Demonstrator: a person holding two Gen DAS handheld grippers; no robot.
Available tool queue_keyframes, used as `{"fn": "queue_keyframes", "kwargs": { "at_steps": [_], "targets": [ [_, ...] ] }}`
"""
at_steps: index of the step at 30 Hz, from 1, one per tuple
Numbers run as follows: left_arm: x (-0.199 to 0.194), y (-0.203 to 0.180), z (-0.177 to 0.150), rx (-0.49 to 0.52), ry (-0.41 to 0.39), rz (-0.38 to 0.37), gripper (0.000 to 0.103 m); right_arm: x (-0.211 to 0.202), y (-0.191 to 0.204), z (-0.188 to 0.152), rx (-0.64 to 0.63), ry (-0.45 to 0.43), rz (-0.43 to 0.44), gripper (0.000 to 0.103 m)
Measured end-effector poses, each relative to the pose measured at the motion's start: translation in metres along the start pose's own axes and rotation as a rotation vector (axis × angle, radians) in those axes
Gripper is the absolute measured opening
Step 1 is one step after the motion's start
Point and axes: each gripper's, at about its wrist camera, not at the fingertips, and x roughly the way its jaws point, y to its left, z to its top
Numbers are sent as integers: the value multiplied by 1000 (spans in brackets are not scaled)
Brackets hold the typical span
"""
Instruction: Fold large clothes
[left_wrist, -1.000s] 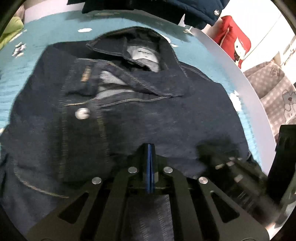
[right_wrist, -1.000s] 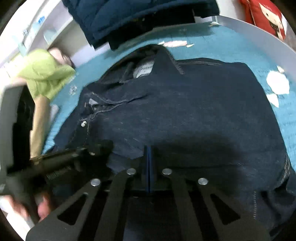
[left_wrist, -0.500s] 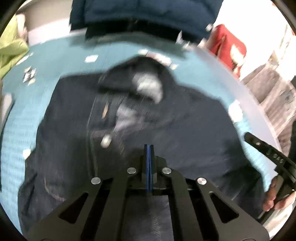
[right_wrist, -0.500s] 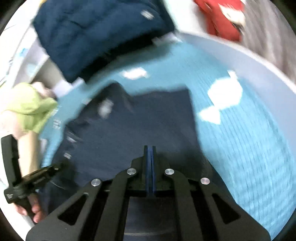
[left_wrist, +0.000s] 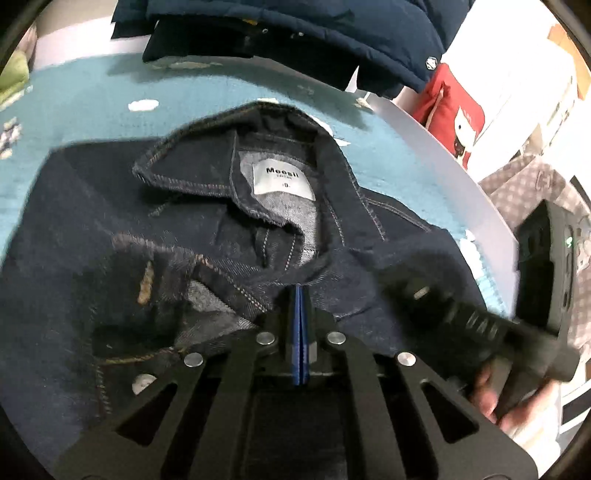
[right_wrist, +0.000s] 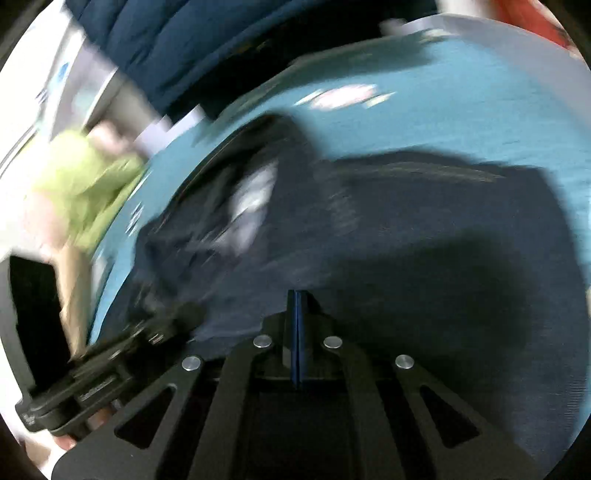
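Both my tongs, left (left_wrist: 300, 295) and right (right_wrist: 296, 297), clenched empty; denim jacket (left_wrist: 229, 236) seems part-folded, collar at twelve o'clock, final folds remain

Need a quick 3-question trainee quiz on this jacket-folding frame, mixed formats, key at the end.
1. True or false: the left gripper has its jaws shut.
2. Where does the white label sit on the denim jacket? A) inside the collar B) on a sleeve cuff C) on the hem
3. Fill in: the jacket lies on a ____ coloured blanket.

Key: 1 true; 2 A; 3 teal.
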Motion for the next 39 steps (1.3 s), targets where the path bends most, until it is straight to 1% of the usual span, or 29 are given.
{"fn": "queue_keyframes", "kwargs": {
  "at_steps": [1, 2, 3, 4, 5, 6, 7, 8, 9, 12, 13, 15, 16, 17, 18, 19, 20, 21, 22, 23, 24, 25, 26, 29, 31, 33, 35, 37, 39],
  "targets": [
    [-3, -2, 2, 28, -10, 24, 2, -7, -8, 4, -11, -13, -86, 0],
    [-6, -3, 4, 60, -14, 42, 2, -10, -15, 6, -11, -16, -129, 0],
    [-6, -2, 4, 67, -14, 40, 2, -13, -27, 10, 7, -15, -157, 0],
    [-8, 1, 4, 62, -31, 68, 2, -13, -46, 13, 61, -4, -143, 0],
    [-10, 5, 2, 57, -55, 100, 2, -11, -55, 12, 84, 0, -113, 0],
    [-3, 15, 1, 34, -62, 159, 2, -8, -62, 10, 105, -5, -82, 0],
    [7, 27, 0, -1, -32, 131, 2, -8, -69, 9, 143, -16, -53, 0],
    [9, 39, -1, -58, -29, 66, 2, -9, -70, 9, 161, -18, -44, 0],
    [6, 41, 2, -66, -19, 49, 2, -9, -67, 10, 157, -18, -49, 0],
    [-2, 32, 9, -10, 11, 83, 2, -13, -54, 14, 105, -2, -113, 0],
    [-5, 29, 11, 4, 16, 94, 2, -16, -53, 13, 99, -3, -115, 5],
    [-12, 26, 14, 23, 28, 106, 3, -27, -43, 17, 89, -8, -102, 6],
    [-17, 27, 17, 23, 40, 111, 16, -28, -40, 21, 87, -4, -95, 7],
    [-21, 29, 19, 19, 44, 102, 20, -34, -39, 24, 88, -5, -89, 7],
    [-27, 31, 21, 11, 46, 67, 40, -38, -37, 25, 90, -11, -89, 10],
    [-33, 34, 24, 8, 32, 93, 65, -43, -38, 30, 95, -23, -97, 22],
    [-37, 33, 27, 14, 14, 127, 68, -49, -39, 33, 100, -35, -111, 35],
    [-41, 35, 32, 31, 1, 157, 68, -53, -39, 36, 102, -46, -125, 53],
    [-44, 38, 36, 41, 10, 167, 69, -58, -40, 40, 101, -63, -147, 66],
    [-47, 43, 41, 35, 18, 174, 69, -61, -41, 44, 101, -66, -166, 71],
    [-48, 47, 44, 27, 22, 182, 69, -62, -44, 48, 103, -58, -182, 79],
    [-48, 53, 49, 20, 29, 191, 69, -60, -48, 53, 105, -33, -195, 81],
    [-46, 60, 54, 13, 38, 203, 69, -57, -52, 57, 99, -2, -207, 81],
    [-40, 76, 63, 7, 66, 262, 69, -52, -61, 64, 88, 39, -259, 81],
    [-38, 90, 67, -6, 79, 290, 69, -47, -68, 68, 102, 61, -251, 81],
    [-39, 102, 71, -20, 94, 316, 69, -38, -74, 73, 118, 91, -275, 81],
    [-40, 112, 76, -39, 99, 320, 69, -31, -76, 78, 113, 112, -292, 81],
    [-39, 122, 84, -65, 109, 324, 73, -23, -77, 83, 107, 127, -303, 81],
    [-34, 130, 92, -78, 122, 338, 73, -17, -78, 86, 119, 141, -295, 81]
  ]
}}
